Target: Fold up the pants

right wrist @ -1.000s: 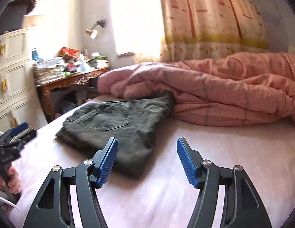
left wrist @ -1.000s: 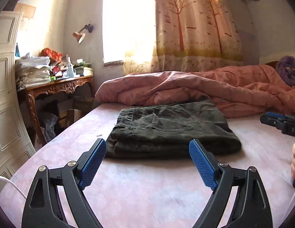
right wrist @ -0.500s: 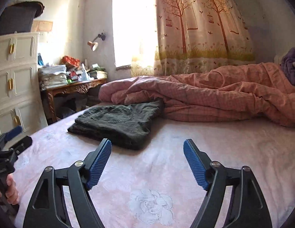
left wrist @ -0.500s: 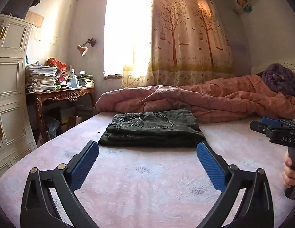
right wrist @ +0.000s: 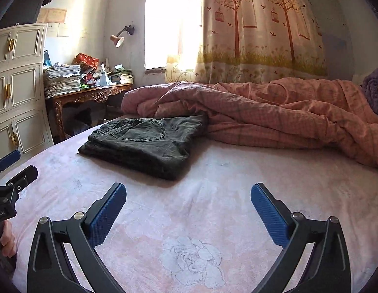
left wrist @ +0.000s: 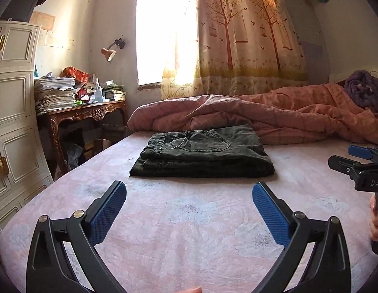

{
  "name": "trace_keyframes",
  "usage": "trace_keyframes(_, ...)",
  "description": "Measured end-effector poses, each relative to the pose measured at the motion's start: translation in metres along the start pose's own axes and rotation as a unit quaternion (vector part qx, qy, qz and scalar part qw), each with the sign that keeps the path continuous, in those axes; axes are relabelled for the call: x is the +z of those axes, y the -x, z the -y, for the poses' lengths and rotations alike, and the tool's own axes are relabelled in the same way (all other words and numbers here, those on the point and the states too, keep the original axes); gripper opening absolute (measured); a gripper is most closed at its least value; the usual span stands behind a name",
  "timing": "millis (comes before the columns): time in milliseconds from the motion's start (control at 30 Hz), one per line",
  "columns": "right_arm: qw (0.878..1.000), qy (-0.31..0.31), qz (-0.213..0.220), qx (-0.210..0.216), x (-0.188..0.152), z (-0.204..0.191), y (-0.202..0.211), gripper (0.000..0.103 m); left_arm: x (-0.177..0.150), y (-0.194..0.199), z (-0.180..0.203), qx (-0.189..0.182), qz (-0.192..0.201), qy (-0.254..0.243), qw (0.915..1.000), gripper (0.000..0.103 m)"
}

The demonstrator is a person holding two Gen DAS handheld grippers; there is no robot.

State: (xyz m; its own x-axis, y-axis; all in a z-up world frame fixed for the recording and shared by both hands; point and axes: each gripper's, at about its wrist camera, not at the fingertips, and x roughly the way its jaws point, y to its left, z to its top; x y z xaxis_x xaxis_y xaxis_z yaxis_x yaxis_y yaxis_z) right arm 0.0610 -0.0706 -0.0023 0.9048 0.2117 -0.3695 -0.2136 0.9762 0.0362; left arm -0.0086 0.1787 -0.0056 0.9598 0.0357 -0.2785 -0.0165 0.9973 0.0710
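Note:
Dark green pants (left wrist: 203, 153) lie folded into a flat rectangle on the pink bed sheet (left wrist: 189, 232), back pocket up. My left gripper (left wrist: 189, 188) hovers over the sheet a short way in front of them, open, nothing between its blue pads. In the right wrist view the pants (right wrist: 145, 141) sit ahead to the left. My right gripper (right wrist: 188, 188) is apart from them, its jaws opening wide and empty. Each gripper shows at the edge of the other's view: the right gripper (left wrist: 359, 166) and the left gripper (right wrist: 11, 171), both hand-held.
A rumpled pink quilt (left wrist: 274, 119) lies behind the pants, touching their far edge. A purple blanket (left wrist: 364, 90) sits far right. Beyond the bed's left edge stand a cluttered carved desk (left wrist: 86, 112) and a white cabinet (left wrist: 13, 122).
Both grippers have drawn back from the folded pants, which now look smaller and farther off. Both sets of jaws have spread wider. The pants have stayed in place.

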Motion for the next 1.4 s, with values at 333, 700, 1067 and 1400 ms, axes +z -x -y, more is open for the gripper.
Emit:
trace_keyframes(333,1.0,-0.008,-0.003,0.002,0.0,0.002,-0.004,0.102,-0.002,-0.004,-0.011,0.006,-0.012,0.022,0.9997,0.102)
trace_keyframes(700,1.0,-0.007,-0.003,0.002,-0.001,0.002,-0.003,0.102,-0.003,-0.008,-0.017,0.013,-0.023,0.034,0.9991,0.103)
trace_keyframes(1067,1.0,-0.008,-0.003,0.002,-0.001,0.001,-0.002,0.102,-0.003,-0.01,-0.018,0.011,-0.026,0.035,0.999,0.102)
trace_keyframes(1400,1.0,-0.008,-0.003,0.002,-0.002,0.002,-0.002,0.102,-0.004,-0.011,-0.019,0.012,-0.027,0.034,0.999,0.102)
